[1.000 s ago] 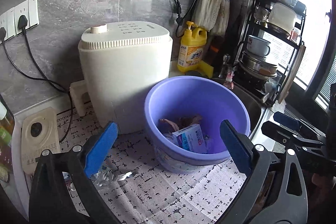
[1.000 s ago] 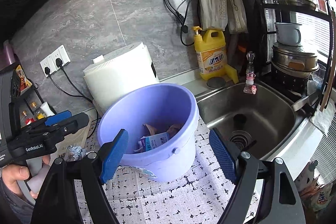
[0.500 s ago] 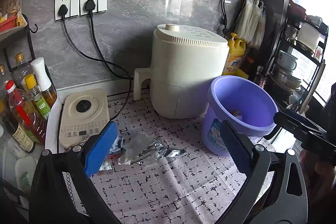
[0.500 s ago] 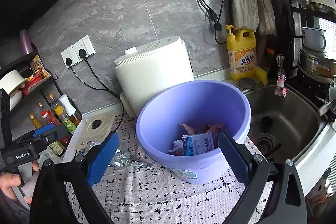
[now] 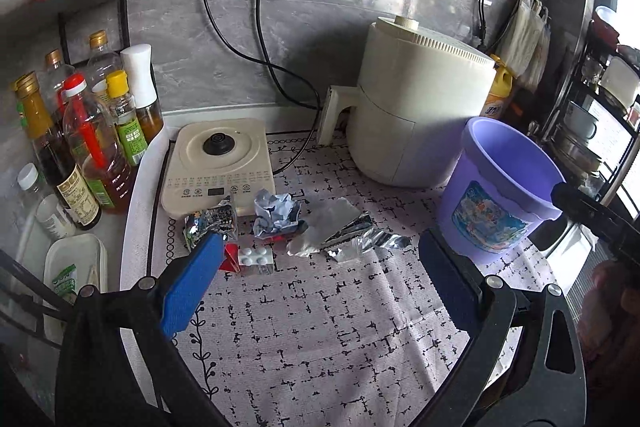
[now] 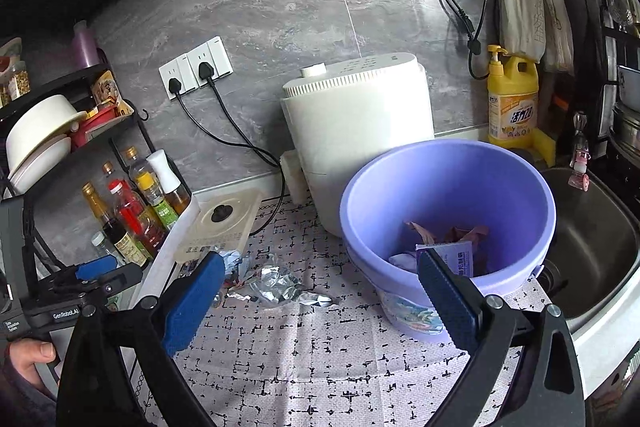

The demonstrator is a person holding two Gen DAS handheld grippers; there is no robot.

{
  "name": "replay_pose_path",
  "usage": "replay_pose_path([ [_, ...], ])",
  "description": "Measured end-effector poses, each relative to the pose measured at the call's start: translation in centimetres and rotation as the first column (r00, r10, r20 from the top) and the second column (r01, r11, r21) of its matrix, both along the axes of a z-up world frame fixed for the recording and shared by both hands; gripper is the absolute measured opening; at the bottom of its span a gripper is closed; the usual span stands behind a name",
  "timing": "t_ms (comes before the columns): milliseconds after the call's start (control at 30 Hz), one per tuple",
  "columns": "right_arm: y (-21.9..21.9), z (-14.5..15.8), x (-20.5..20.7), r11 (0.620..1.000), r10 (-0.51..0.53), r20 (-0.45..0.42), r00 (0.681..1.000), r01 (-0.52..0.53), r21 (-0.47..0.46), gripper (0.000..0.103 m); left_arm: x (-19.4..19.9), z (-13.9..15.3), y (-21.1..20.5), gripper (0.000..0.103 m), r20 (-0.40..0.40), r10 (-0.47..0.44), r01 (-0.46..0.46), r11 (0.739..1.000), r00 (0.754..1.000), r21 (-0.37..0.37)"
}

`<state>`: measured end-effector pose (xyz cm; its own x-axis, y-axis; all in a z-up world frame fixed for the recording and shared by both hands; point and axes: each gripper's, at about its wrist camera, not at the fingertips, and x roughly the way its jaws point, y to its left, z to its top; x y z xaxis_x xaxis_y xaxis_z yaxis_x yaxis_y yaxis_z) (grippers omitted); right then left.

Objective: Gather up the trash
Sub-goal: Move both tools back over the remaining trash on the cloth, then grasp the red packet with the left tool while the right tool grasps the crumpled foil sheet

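Trash pile [image 5: 304,227] lies on the worktop [image 5: 320,327] just ahead of the left gripper [image 5: 320,283], wide open, empty. Right gripper [image 6: 320,303], open, empty, sits nearer the bucket [image 6: 448,211].

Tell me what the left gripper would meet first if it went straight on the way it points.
Probably the trash pile on the mat: the left gripper, open and empty, looks down toward the crumpled foil wrapper and blue paper ball. Depth is hard to judge through the fisheye.
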<state>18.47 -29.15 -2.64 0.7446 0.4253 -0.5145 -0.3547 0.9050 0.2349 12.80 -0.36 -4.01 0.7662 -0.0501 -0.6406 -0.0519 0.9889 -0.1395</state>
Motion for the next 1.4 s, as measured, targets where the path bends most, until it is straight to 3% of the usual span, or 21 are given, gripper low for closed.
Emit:
replay_pose_path([
  [367,5.6,-2.4,-0.7,0.984,0.169,-0.063,0.984,-0.173,-0.053,0.082,-1.7,-4.0,3.6,0.097,-0.051,0.091,-0.094,0.995,0.995,-0.046],
  [467,6.8,-3.3,-0.4,0.978,0.191,-0.09,0.977,-0.197,-0.062,0.08,-1.5,-5.1,4.6,0.087,-0.068,0.11,-0.114,0.991,0.992,-0.065],
  [733,9.2,-5.3,1.1,0.968,0.224,-0.157,0.962,-0.239,-0.078,0.072,0.3,-7.6,6.7,0.044,-0.138,0.133,-0.149,0.982,0.982,-0.117],
  [833,10.0,-6.0,1.9,0.965,0.231,-0.176,0.957,-0.248,-0.082,0.068,1.3,-8.3,7.3,0.034,-0.149,0.137,-0.157,0.979,0.979,-0.13],
  [1033,11.5,-7.1,3.7,0.96,0.241,-0.215,0.946,-0.265,-0.087,0.06,3.6,-9.9,8.5,0.022,-0.169,0.147,-0.173,0.973,0.975,-0.154],
  [1400,14.5,-9.2,6.5,0.949,0.258,-0.267,0.928,-0.296,-0.112,0.059,7.0,-12.2,9.7,0.019,-0.21,0.152,-0.192,0.964,0.966,-0.183],
])
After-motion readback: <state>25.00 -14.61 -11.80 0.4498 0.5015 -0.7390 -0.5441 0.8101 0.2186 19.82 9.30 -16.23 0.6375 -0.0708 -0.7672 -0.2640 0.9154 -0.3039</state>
